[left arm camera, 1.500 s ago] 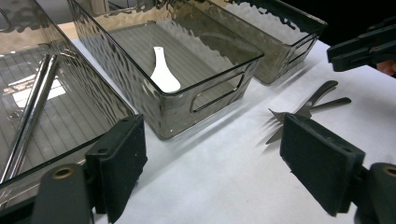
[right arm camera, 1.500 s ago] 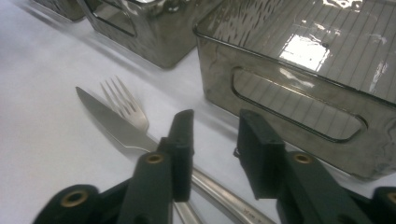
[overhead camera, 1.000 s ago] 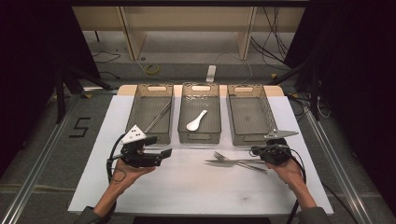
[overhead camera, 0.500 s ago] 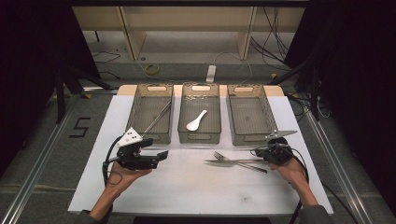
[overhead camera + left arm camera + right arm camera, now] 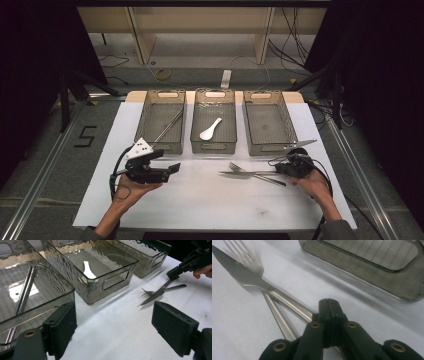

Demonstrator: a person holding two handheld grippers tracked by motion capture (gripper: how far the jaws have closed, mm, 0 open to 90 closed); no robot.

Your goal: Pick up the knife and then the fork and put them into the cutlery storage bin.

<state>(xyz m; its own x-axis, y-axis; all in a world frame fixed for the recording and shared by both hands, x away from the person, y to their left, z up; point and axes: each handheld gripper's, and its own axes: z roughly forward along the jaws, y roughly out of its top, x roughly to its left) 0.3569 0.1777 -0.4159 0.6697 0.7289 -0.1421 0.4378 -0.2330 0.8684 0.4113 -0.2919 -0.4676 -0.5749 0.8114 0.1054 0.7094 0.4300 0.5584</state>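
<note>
A steel knife (image 5: pixel 247 173) lies across a fork (image 5: pixel 257 175) on the white table cover. My right gripper (image 5: pixel 278 170) is shut at the knife's handle end. In the right gripper view the knife handle (image 5: pixel 287 302) runs in under the closed jaws of the right gripper (image 5: pixel 329 305), and the fork (image 5: pixel 249 261) lies beside it. My left gripper (image 5: pixel 173 169) is held open above the cover at the left, with nothing between its pads (image 5: pixel 61 326). From there the knife (image 5: pixel 153 295) and the right gripper (image 5: pixel 172 273) show farther off.
Three smoky clear bins stand in a row at the back. The left bin (image 5: pixel 162 145) holds long metal sticks (image 5: pixel 167 126), the middle bin (image 5: pixel 213 146) a white spoon (image 5: pixel 210 130), and the right bin (image 5: pixel 267 147) holds nothing.
My left gripper has drifted slightly toward the person. The right gripper has settled lower at the knife handle. Knife and fork lie where they were.
</note>
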